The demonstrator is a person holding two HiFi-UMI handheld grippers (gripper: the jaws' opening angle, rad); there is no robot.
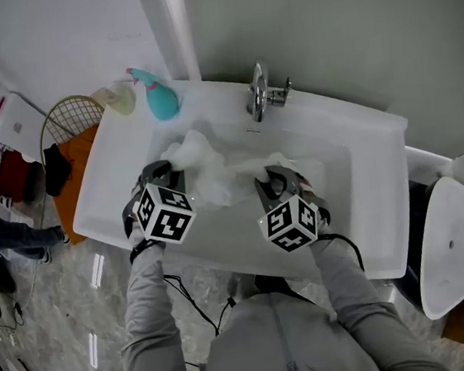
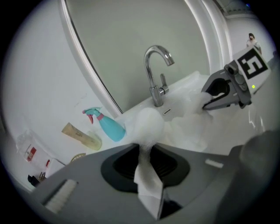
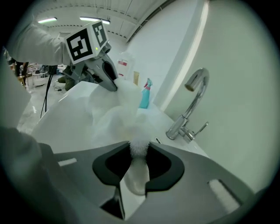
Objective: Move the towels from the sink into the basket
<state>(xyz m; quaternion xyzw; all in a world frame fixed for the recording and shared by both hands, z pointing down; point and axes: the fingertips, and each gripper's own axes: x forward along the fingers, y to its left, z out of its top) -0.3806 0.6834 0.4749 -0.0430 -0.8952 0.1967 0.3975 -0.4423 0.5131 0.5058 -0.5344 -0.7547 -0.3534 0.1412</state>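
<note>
In the head view, I had both tools down in the white sink (image 1: 365,136), below the faucet (image 1: 259,91). The left tool (image 1: 169,176) was clenched on the left end of the white towel (image 1: 214,172), and the right tool (image 1: 269,178) was clenched on its right end, so the crumpled cloth lay in the basin between them. A teal spray bottle (image 1: 160,98) lay on the sink's back left corner, with a wire basket (image 1: 70,117) just beyond that end. In the left gripper view, the left tool (image 2: 146,151) had its jaws pressed together on a pinched fold of the towel (image 2: 149,124), which bulged out just ahead of them. The faucet (image 2: 156,74) rose behind, the spray bottle (image 2: 110,127) and a beige tube (image 2: 81,136) lay to the left, and the right tool (image 2: 206,102) bit the cloth at the right. In the right gripper view, the right tool (image 3: 139,152) gripped a narrow tuft of the towel (image 3: 117,114). The cloth ran up to the left tool (image 3: 114,85), with the faucet (image 3: 192,106) at the right.
</note>
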